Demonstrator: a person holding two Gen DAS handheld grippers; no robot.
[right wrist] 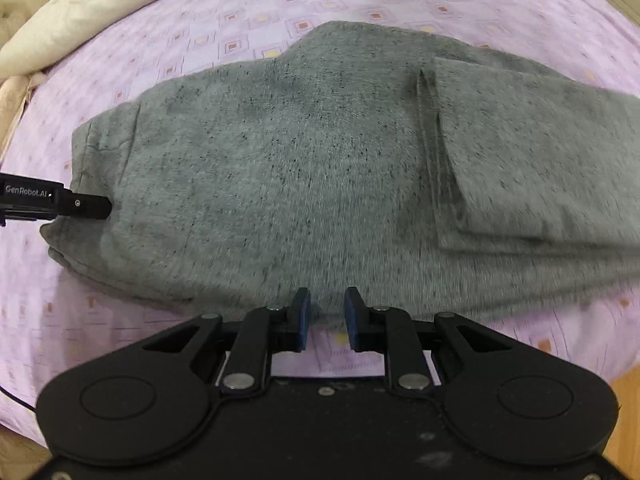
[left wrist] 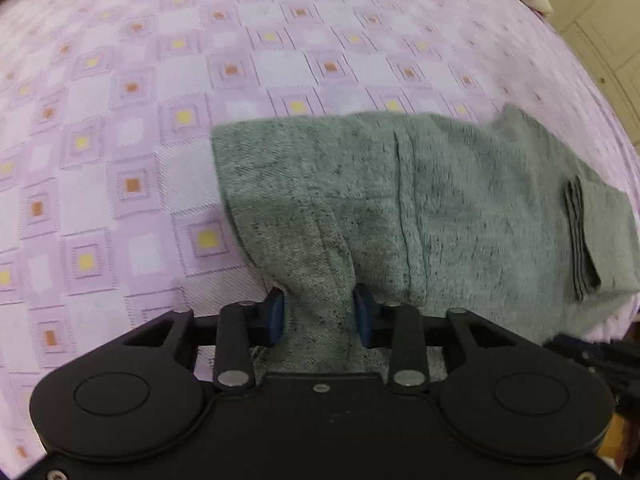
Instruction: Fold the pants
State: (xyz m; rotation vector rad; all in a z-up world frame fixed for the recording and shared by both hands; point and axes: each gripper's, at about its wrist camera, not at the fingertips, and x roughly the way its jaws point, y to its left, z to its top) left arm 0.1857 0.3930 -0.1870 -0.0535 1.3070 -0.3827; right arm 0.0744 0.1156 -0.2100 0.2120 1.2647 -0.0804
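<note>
Grey knit pants [right wrist: 300, 160] lie folded on a lilac patterned bedspread [right wrist: 120, 320], with a leg end laid back over them at the right. My left gripper [left wrist: 319, 300] is shut on a bunched edge of the pants [left wrist: 460, 200] and lifts it slightly. It also shows in the right wrist view [right wrist: 104, 206] at the pants' left end. My right gripper [right wrist: 327, 300] is a little open, its blue pads [right wrist: 301, 316] at the pants' near edge with no cloth between them.
A cream pillow or duvet [right wrist: 80, 12] lies at the head of the bed [left wrist: 120, 80]. A wooden floor [right wrist: 628, 392] shows past the bed's near edge. Pale cabinet doors [left wrist: 612, 40] stand beyond the bed's right side.
</note>
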